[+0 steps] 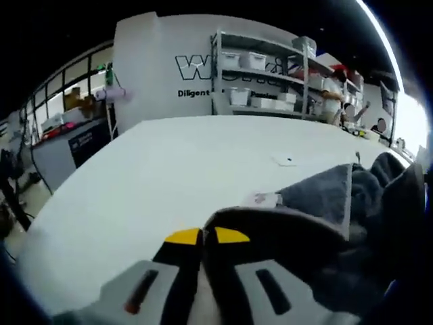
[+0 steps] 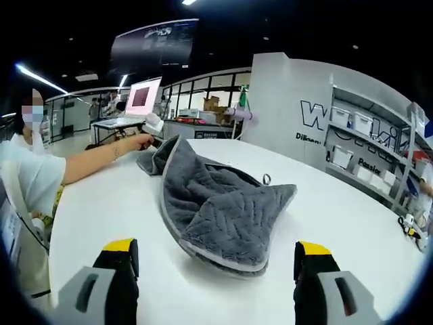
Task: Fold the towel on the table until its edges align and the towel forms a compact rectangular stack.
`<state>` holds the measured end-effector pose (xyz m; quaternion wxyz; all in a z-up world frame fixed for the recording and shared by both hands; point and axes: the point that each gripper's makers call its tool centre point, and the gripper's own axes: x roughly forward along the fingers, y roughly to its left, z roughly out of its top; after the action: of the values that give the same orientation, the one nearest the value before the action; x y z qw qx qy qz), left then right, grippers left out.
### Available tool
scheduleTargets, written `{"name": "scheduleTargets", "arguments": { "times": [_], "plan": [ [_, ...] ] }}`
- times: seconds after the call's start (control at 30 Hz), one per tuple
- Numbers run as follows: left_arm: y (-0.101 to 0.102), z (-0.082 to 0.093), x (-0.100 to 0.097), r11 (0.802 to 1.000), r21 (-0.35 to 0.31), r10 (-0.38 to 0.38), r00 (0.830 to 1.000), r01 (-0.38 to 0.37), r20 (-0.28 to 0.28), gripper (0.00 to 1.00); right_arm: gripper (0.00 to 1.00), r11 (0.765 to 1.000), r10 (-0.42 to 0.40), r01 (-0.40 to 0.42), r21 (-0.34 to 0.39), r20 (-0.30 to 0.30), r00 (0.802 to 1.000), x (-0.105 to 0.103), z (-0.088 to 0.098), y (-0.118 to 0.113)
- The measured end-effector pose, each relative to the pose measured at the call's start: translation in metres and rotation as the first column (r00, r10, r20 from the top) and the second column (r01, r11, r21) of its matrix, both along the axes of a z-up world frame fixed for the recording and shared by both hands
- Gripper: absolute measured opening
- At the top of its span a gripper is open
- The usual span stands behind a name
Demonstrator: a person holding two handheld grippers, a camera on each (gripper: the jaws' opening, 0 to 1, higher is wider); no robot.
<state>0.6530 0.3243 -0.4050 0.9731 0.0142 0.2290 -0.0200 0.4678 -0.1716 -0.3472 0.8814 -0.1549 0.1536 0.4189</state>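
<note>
Bkgd: metal shelving [image 1: 267, 74] w/ white bins along a grey wall w/ lettering [image 2: 312, 115]. Pink-lit monitor [image 2: 141, 97] on a far counter. Small white tag [image 1: 284, 160] on desk.

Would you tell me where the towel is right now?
The grey towel lies crumpled on the white table ahead of the open right gripper, its far end held by the left gripper.

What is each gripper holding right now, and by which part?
The left gripper is shut on the grey towel, pinching an edge fold. The right gripper is open, holding nothing.
</note>
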Motion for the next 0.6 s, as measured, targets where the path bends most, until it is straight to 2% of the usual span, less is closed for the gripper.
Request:
{"name": "scheduleTargets", "arguments": {
  "times": [0.13, 0.33, 0.43, 0.47, 0.6],
  "plan": [
    [-0.005, 0.012, -0.001, 0.999, -0.044, -0.006, 0.999, 0.007, 0.032, 0.2, 1.0, 1.0, 0.002, -0.002, 0.0, 0.0, 1.0, 0.0, 0.0, 0.0],
    [-0.019, 0.034, -0.01, 0.998, -0.024, -0.049, 0.998, 0.05, 0.048, 0.25, 1.0, 1.0, 0.005, -0.005, -0.001, -0.001, 1.0, -0.001, -0.001, 0.001],
    [-0.025, 0.051, -0.016, 0.998, -0.003, -0.062, 0.996, 0.063, 0.064, 0.34, 1.0, 1.0, 0.007, -0.007, 0.002, -0.002, 1.0, -0.001, 0.0, 0.001],
    [-0.03, 0.057, -0.02, 0.997, 0.008, -0.075, 0.994, 0.075, 0.078, 0.39, 1.0, 1.0, 0.009, -0.009, 0.0, -0.002, 1.0, -0.002, -0.001, 0.001],
    [-0.048, 0.074, -0.031, 0.99, 0.008, -0.14, 0.985, 0.14, 0.104, 0.49, 1.0, 1.0, 0.017, -0.017, 0.001, 0.001, 1.0, -0.003, 0.0, 0.003]
  ]
}}
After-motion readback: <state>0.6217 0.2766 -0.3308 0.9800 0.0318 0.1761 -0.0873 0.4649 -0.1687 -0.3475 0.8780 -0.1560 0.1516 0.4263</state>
